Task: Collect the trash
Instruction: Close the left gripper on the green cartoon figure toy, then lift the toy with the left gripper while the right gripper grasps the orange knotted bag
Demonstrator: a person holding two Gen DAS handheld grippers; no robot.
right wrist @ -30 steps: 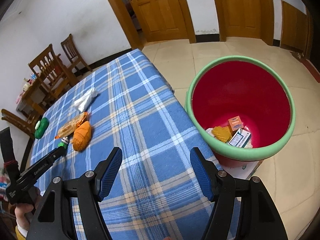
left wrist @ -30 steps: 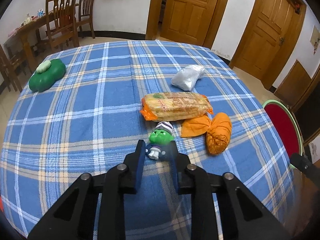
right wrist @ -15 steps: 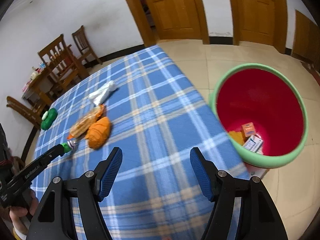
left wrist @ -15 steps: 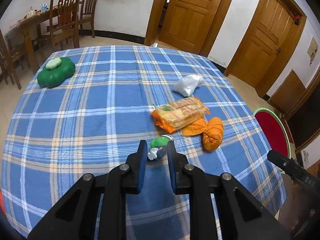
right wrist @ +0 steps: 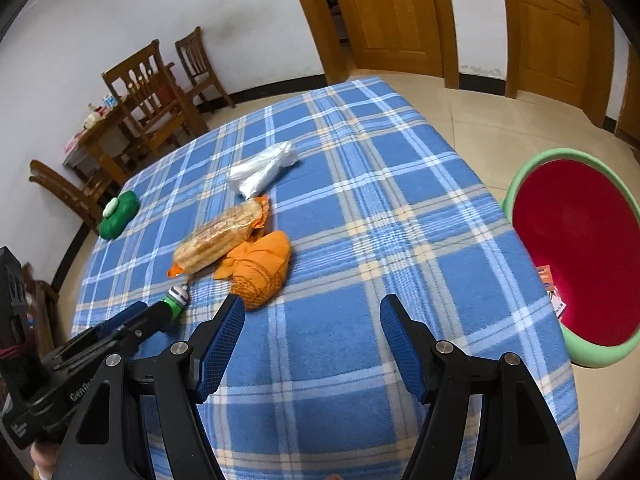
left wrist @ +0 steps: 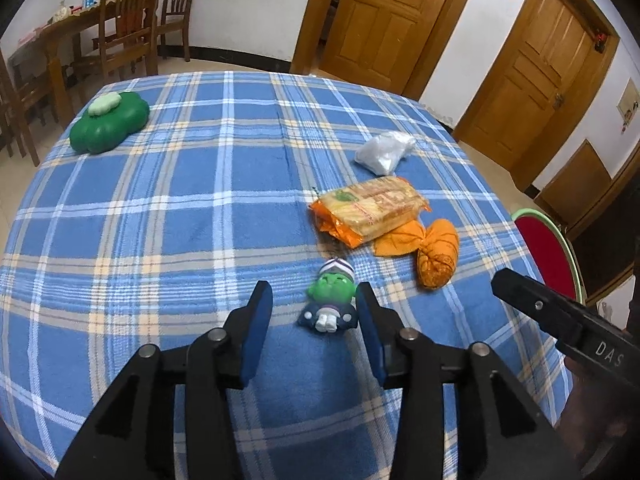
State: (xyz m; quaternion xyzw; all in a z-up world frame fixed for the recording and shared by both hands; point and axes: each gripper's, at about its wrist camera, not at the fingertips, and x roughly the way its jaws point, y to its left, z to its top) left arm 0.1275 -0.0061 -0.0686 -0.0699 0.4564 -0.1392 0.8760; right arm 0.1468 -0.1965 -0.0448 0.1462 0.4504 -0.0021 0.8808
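The left gripper (left wrist: 314,312) has just been opening, and its jaws now stand apart around the small green-faced figurine (left wrist: 331,299), which lies on the blue plaid tablecloth (left wrist: 168,216) against the right-hand pad with a clear gap to the other. Just beyond the figurine lies the orange biscuit packet (left wrist: 370,210), with the knotted orange bag (left wrist: 430,250) touching its near side and the crumpled white bag (left wrist: 384,152) farther off. The right gripper (right wrist: 312,334) hovers wide open over bare cloth, holding nothing, near the orange bag. The red bin with a green rim (right wrist: 516,184) stands on the floor past the table edge (cut off at the frame; its few scraps are too small to make out). A green clover-shaped thing (left wrist: 108,122) sits well away from the figurine, at the far corner.
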